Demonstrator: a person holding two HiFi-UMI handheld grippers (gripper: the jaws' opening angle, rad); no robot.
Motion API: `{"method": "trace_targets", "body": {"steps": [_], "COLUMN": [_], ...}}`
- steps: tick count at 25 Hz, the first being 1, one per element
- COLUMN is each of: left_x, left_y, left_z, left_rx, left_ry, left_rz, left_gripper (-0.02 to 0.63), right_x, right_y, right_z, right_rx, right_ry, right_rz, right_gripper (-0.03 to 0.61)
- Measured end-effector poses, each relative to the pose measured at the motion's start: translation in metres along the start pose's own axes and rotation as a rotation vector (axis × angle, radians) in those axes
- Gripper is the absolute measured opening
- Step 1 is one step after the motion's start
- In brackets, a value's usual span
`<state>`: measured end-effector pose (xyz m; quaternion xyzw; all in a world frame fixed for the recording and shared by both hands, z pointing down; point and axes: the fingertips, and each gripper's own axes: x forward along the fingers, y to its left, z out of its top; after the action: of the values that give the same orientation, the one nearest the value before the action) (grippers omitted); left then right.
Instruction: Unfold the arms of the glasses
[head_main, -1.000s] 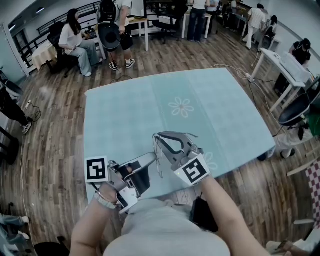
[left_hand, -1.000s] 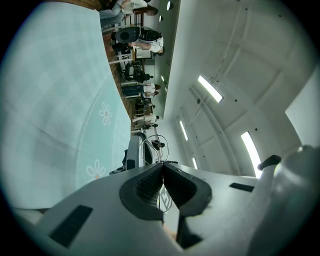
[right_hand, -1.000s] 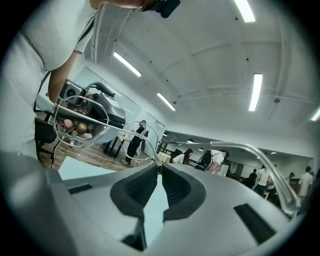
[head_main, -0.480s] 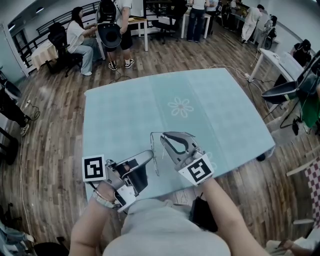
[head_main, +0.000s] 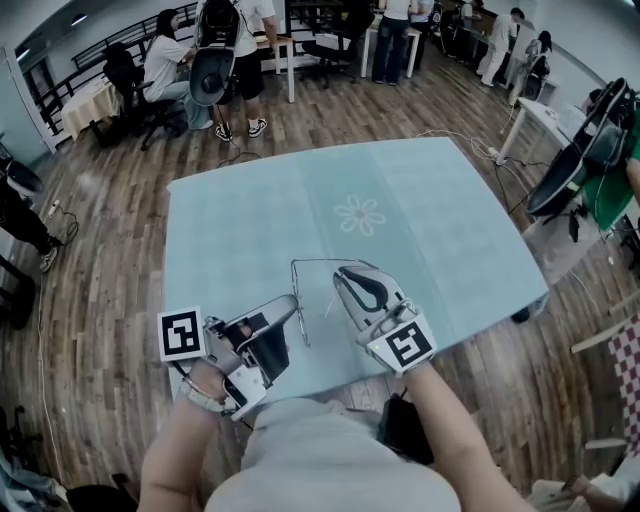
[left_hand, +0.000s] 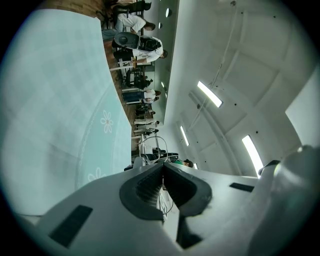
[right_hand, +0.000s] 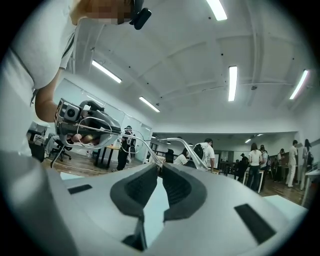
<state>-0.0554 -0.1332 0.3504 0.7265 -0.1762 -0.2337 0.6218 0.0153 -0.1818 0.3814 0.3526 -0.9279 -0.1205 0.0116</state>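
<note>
The thin wire-framed glasses (head_main: 296, 288) hang above the near edge of the pale blue table (head_main: 430, 200), held between both grippers. My left gripper (head_main: 293, 303) is shut on the frame by its lenses; in the left gripper view the wire loops (left_hand: 151, 146) stick out past the pinched jaws (left_hand: 162, 172). My right gripper (head_main: 340, 270) is shut on one arm of the glasses, which runs as a fine line from the frame to its tips. In the right gripper view that arm (right_hand: 137, 139) leads from the closed jaws (right_hand: 160, 167) across to the lenses and the left gripper (right_hand: 75, 117).
A flower print (head_main: 360, 214) marks the table's middle. Wooden floor surrounds the table. People, chairs and desks (head_main: 215, 60) stand at the far side, and a white desk (head_main: 545, 110) with cables stands to the right. The table's near edge lies just under the grippers.
My right gripper has shifted to the right with the arm's end, rolling a little. The arm has swung out from the frame. The left gripper has stayed almost still.
</note>
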Motion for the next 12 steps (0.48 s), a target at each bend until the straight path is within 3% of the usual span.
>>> {"method": "trace_targets", "body": {"steps": [12], "left_x": [-0.005], "left_y": [-0.001], "left_z": [0.013], "left_rx": [0.018], "left_ry": [-0.03], "left_rz": [0.0], "left_gripper": [0.012], "right_x": [-0.013], "right_y": [-0.005], "right_z": [-0.001], "right_rx": [0.003], "right_ry": [0.008], "right_rz": [-0.014], "right_gripper": [0.035]}}
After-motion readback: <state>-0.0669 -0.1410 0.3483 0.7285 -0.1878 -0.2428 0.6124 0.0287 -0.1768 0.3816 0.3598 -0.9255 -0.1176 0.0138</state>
